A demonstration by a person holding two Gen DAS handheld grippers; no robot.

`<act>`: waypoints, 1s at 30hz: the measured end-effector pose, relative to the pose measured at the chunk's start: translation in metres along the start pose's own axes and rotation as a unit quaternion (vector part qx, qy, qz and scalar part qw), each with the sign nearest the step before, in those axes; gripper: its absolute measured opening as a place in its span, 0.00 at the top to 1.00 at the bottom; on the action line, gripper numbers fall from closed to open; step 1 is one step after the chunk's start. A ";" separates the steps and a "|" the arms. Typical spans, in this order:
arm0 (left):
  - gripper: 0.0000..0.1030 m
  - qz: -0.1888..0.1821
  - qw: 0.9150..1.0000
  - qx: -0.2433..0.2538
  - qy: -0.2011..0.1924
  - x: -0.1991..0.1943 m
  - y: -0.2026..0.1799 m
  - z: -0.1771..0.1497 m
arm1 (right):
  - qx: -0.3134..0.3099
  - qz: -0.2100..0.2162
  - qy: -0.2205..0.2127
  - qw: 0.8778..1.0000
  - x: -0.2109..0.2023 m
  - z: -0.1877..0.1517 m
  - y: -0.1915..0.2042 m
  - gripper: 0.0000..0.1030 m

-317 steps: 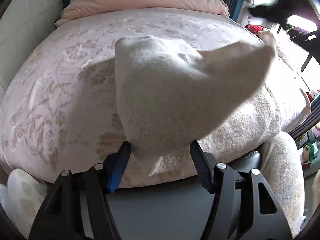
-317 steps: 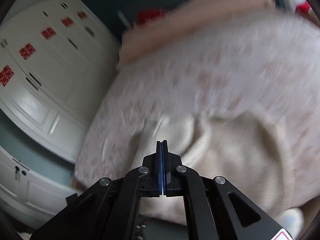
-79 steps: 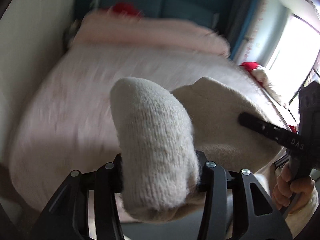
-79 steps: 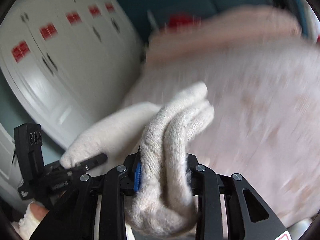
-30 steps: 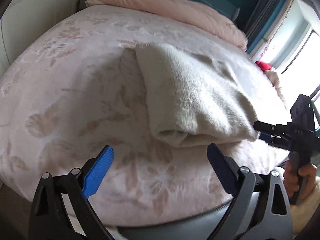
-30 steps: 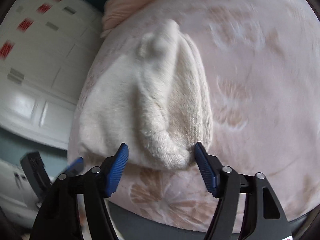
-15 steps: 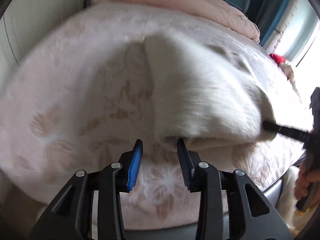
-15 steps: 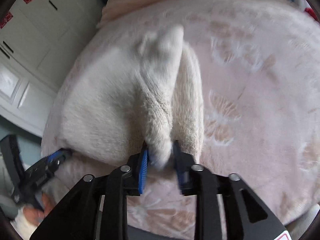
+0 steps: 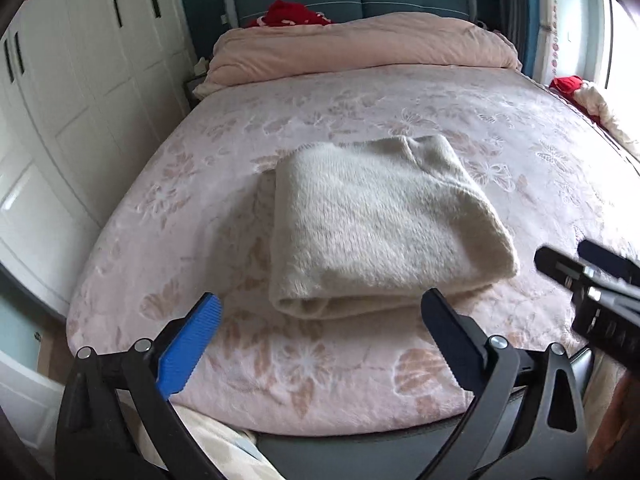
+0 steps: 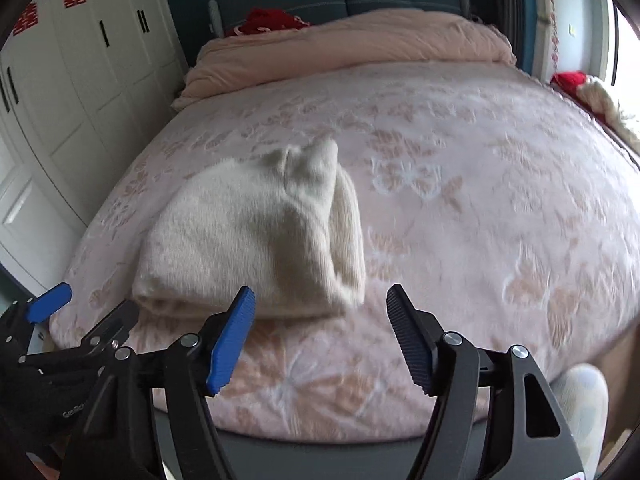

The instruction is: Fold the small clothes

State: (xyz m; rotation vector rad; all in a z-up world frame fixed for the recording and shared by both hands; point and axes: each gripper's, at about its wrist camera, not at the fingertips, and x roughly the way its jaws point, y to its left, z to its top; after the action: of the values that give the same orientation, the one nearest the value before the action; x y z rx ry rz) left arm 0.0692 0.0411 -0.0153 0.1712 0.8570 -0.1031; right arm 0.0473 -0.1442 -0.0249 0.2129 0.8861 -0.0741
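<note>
Pink bedspread [image 9: 360, 368], frame centre: cream sweater [image 9: 384, 220] lies folded — looks done. Left gripper [image 9: 320, 320] & right gripper [image 10: 320, 320] jaws opening, nothing between.

I count one folded cream sweater [image 9: 384, 220] at twelve o'clock from my claws, on one pink floral bedspread [image 9: 360, 368]. One rolled pink duvet [image 9: 360, 48] lies beyond. Red items number two: one [image 9: 288, 14] at eleven o'clock, one [image 9: 566, 83] at two. My grippers: two, left [image 9: 320, 320] and right [image 10: 320, 320].
</note>
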 end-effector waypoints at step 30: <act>0.05 0.034 0.997 -0.062 -0.024 -0.034 -0.020 -0.029 | -0.030 0.001 -0.021 0.999 -0.044 -0.039 0.001 0.30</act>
State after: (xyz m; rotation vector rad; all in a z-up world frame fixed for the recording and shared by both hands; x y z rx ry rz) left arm 0.0220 0.0274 -0.0101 0.0811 0.8056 0.0091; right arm -0.0101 -0.1362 -0.0152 0.1549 0.8458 -0.0497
